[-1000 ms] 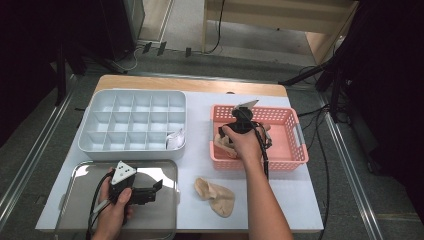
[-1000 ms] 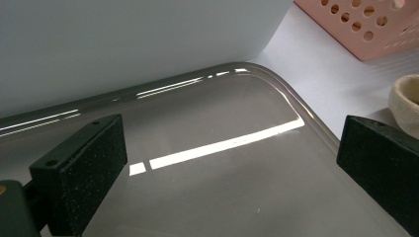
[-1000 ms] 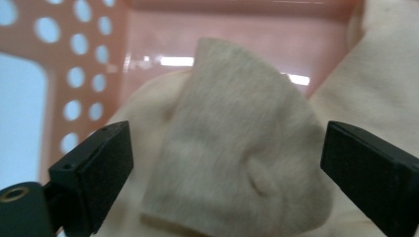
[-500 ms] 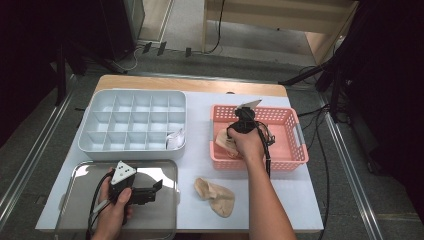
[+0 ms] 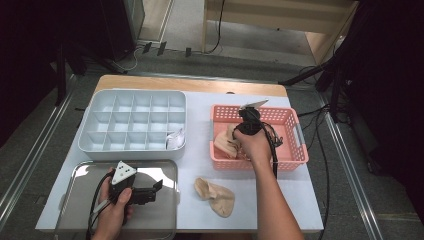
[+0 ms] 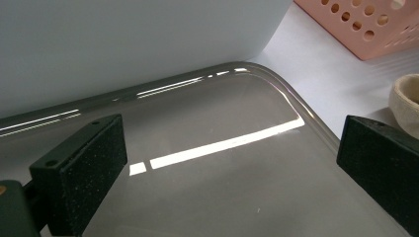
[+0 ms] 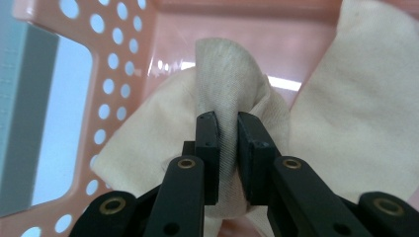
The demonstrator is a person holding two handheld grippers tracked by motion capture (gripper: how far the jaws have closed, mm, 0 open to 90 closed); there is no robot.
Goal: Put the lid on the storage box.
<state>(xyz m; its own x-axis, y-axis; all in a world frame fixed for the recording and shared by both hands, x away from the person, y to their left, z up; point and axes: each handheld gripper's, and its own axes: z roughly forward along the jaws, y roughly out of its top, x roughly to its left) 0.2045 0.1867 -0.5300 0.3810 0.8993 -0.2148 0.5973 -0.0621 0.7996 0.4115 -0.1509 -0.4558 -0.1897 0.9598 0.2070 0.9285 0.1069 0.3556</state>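
A pink perforated basket [image 5: 289,159] [image 7: 123,74] on the right of the table holds several beige cloth pieces [image 5: 223,142]. My right gripper [image 7: 227,123] [image 5: 239,131] reaches down into it and is shut on a pinched fold of beige cloth [image 7: 225,74]. Another beige cloth [image 5: 216,195] lies on the white table in front of the basket; its edge [image 6: 406,98] shows in the left gripper view. My left gripper [image 5: 152,189] [image 6: 232,158] hovers low over the metal tray [image 5: 80,220] [image 6: 207,197] at front left, jaws wide apart and empty.
A white compartment box [image 5: 133,125] [image 6: 123,44] sits behind the tray, with a small white item [image 5: 175,140] in its front right cell. The basket's corner [image 6: 365,24] appears beyond the tray. Cables [image 5: 320,165] trail off the table's right edge.
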